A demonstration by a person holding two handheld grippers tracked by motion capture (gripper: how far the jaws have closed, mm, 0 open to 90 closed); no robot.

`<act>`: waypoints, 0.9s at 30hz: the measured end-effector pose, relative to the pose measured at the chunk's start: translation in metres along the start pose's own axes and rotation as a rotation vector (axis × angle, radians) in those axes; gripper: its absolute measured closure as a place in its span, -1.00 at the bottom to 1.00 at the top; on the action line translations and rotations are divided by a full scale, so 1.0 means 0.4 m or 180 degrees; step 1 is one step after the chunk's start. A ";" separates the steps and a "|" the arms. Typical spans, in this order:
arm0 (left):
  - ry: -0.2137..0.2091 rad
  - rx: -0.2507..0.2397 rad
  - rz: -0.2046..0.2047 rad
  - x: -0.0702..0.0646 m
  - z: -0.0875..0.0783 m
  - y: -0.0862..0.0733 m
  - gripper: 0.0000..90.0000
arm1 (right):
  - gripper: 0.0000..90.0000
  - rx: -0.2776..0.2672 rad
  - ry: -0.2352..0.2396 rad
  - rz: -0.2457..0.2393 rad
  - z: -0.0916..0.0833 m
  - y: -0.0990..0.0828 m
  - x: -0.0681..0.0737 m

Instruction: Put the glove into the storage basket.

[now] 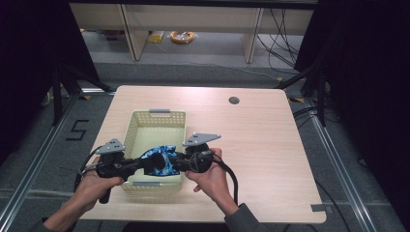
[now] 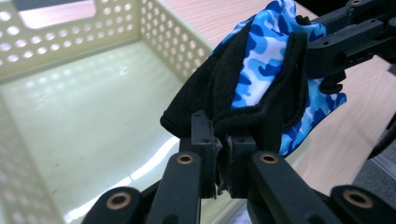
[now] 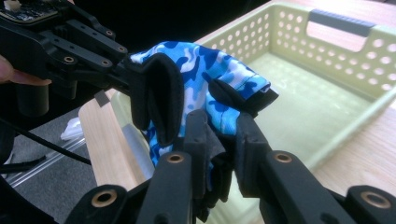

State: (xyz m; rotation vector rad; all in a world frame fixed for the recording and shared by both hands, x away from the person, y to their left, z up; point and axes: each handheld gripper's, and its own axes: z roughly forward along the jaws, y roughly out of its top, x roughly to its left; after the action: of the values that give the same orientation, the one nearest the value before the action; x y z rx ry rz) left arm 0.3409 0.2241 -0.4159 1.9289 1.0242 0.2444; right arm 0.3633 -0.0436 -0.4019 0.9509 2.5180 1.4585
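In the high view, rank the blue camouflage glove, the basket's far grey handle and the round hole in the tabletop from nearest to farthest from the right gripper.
1. Blue camouflage glove: clamped in the right gripper, over the basket's near end.
2. Far grey handle: on the basket's far rim.
3. Round hole: near the table's far edge, to the right.

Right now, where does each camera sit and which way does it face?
High view: above the person's side, looking forward and down at the table; both hands and tongs show.
Left gripper view: rides the left tongs, looking over the basket; own jaws pinch the blue glove.
Right gripper view: rides the right tongs, facing the basket's handle.
All share glove and basket.
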 end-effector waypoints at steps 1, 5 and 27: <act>-0.0008 0.0003 -0.0021 0.006 -0.001 -0.003 0.89 | 0.74 -0.0008 0.0002 -0.0084 0.010 0.002 -0.004; 0.0054 0.0053 -0.0069 0.025 0.001 -0.015 0.89 | 0.74 0.0063 0.0041 0.0039 0.041 0.002 0.001; 0.0110 0.0575 -0.0064 0.092 0.033 -0.060 0.87 | 0.74 0.0483 -0.0035 0.0064 0.159 -0.034 -0.002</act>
State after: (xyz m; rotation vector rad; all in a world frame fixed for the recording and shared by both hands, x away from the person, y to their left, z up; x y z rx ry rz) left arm 0.3579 0.2486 -0.4508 2.0814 1.1205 0.1792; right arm 0.3803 -0.0007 -0.4475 1.0055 2.6500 1.2779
